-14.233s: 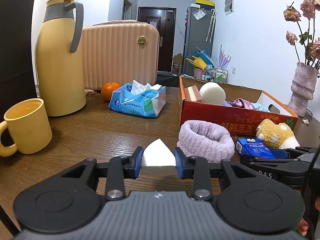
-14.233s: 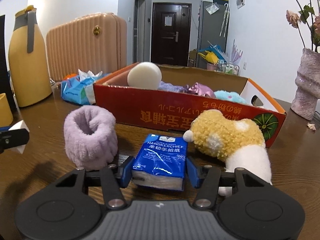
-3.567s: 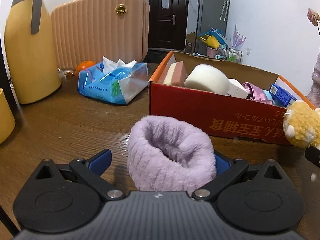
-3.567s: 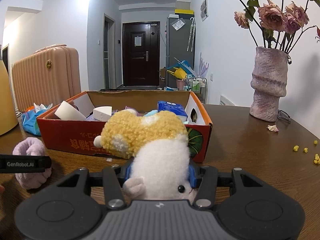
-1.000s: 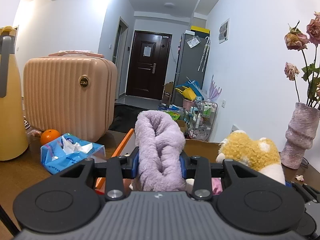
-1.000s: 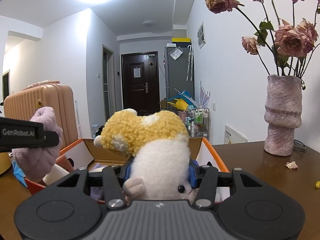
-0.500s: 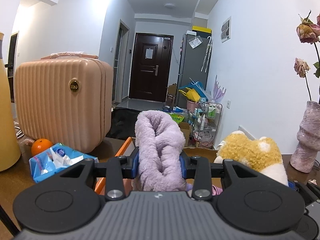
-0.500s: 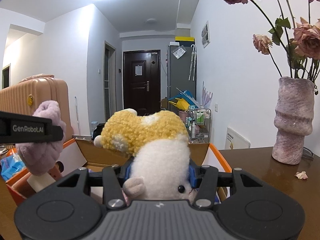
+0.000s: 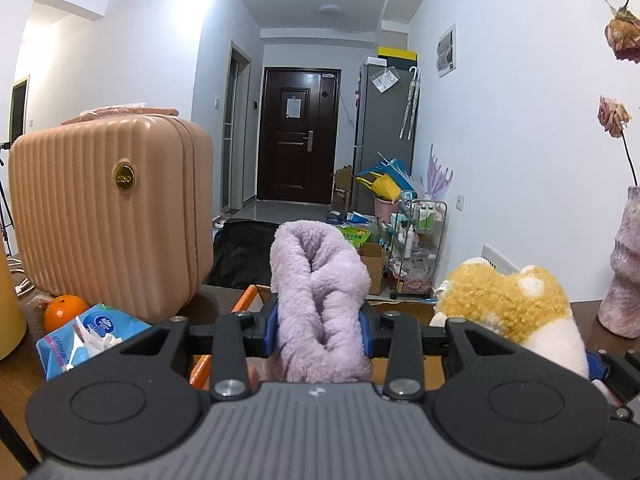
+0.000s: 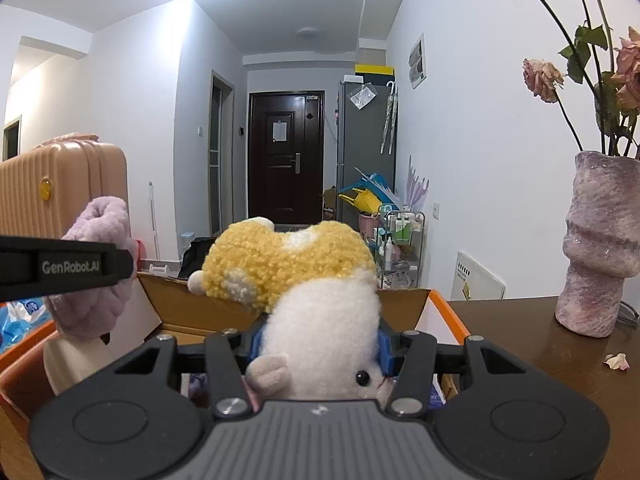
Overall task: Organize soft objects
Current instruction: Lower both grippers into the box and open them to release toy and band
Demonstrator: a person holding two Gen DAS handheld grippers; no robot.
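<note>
My left gripper [image 9: 319,330] is shut on a fluffy lilac wristband [image 9: 318,292], squeezed flat and held upright above the near side of the orange cardboard box [image 9: 202,364]. My right gripper [image 10: 318,346] is shut on a yellow-and-white plush toy [image 10: 304,280], gripped by its white body over the box [image 10: 444,316]. The plush toy [image 9: 508,304] shows at the right of the left wrist view. In the right wrist view the wristband [image 10: 98,276] and a left gripper finger [image 10: 68,266] show at the left. Most of the box interior is hidden by the grippers.
A pink ribbed suitcase [image 9: 112,216], an orange [image 9: 64,316] and a blue tissue pack [image 9: 86,340] stand left of the box. A pale sponge [image 10: 72,360] lies inside the box. A mauve vase [image 10: 600,244] with dried roses stands on the brown table [image 10: 560,360] at the right.
Both grippers have moved forward over the box with their loads still held; the suitcase and vase have grown larger and shifted outward in the views.
</note>
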